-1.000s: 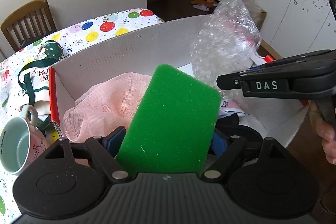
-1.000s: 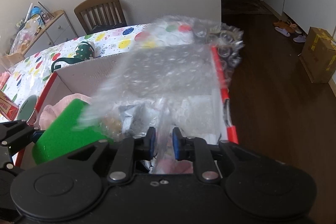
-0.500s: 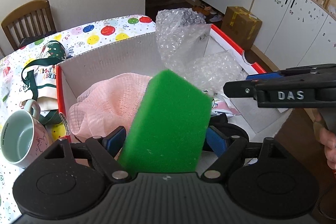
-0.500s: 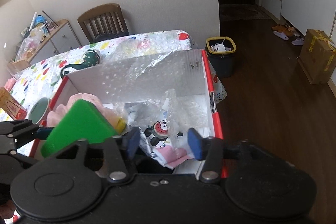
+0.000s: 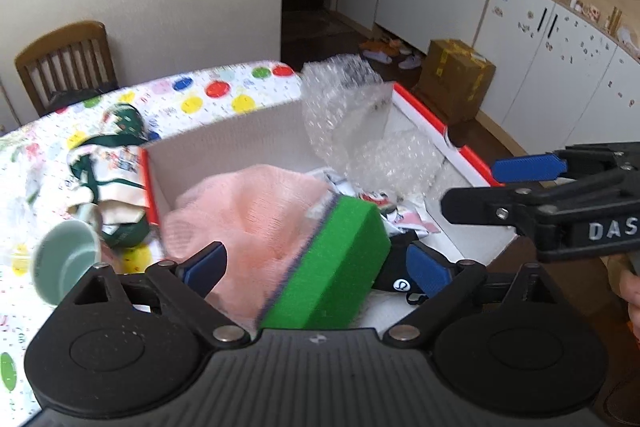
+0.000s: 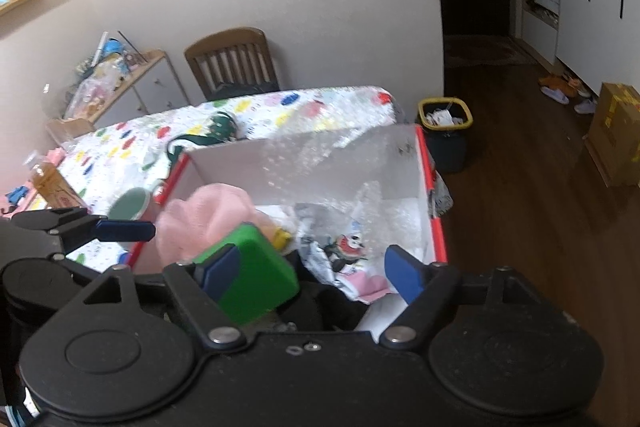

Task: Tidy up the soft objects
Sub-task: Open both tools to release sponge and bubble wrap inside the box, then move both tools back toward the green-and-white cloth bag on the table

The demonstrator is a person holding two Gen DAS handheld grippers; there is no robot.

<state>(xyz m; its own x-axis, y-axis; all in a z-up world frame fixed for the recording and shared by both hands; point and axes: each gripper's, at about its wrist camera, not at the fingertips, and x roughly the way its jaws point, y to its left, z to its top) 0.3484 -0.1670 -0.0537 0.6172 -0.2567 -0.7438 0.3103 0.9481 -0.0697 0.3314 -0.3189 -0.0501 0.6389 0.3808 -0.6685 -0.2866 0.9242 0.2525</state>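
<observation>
A white cardboard box with red edges (image 5: 256,131) (image 6: 320,167) stands on the table. In it lie a pink mesh cloth (image 5: 248,211) (image 6: 208,215), bubble wrap (image 5: 352,123) (image 6: 384,203), a printed cloth (image 6: 352,259) and a dark item (image 5: 396,267). A green sponge (image 5: 332,267) (image 6: 256,279) lies tilted in the box between my left fingers, which stand wide of it. My left gripper (image 5: 316,267) is open. My right gripper (image 6: 312,271) is open and empty over the box's near side; it also shows at the right in the left wrist view (image 5: 528,183).
A mint cup (image 5: 64,259) (image 6: 128,205) and a green-strapped bag (image 5: 116,163) lie on the dotted tablecloth (image 5: 200,99) left of the box. A wooden chair (image 6: 232,63) stands behind the table. A bin (image 6: 444,123) and a brown carton (image 5: 456,79) stand on the floor.
My left gripper has opened and let go of the green sponge, which has dropped into the box. My right gripper let go of the bubble wrap, opened wide and drew back.
</observation>
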